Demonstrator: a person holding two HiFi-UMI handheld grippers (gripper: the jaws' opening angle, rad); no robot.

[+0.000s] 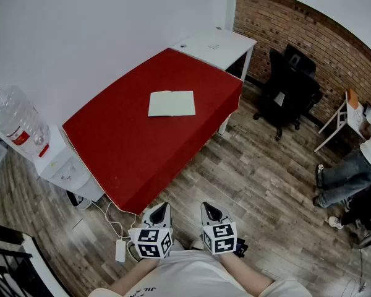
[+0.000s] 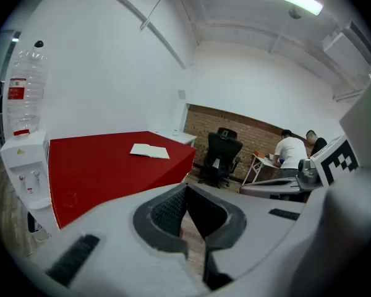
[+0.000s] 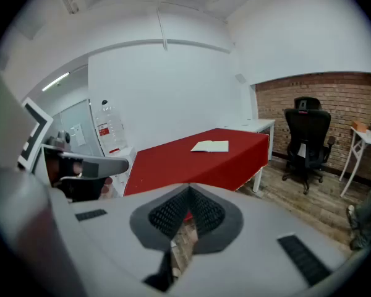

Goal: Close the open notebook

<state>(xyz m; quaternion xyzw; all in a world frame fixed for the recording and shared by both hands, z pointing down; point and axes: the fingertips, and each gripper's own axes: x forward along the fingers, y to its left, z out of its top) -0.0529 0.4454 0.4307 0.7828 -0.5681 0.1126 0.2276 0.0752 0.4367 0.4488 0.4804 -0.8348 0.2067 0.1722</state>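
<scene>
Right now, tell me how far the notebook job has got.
Done: nothing; the notebook lies open on the red table. In hand: nothing; left gripper and right gripper are shut, empty, short of the table. To do: reach it and fold one cover over.

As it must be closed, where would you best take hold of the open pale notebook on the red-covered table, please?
Probably the free right edge of the open pale notebook, coming from the wall-free right side of the red-covered table: it lies flat, fold running away from you.
</scene>
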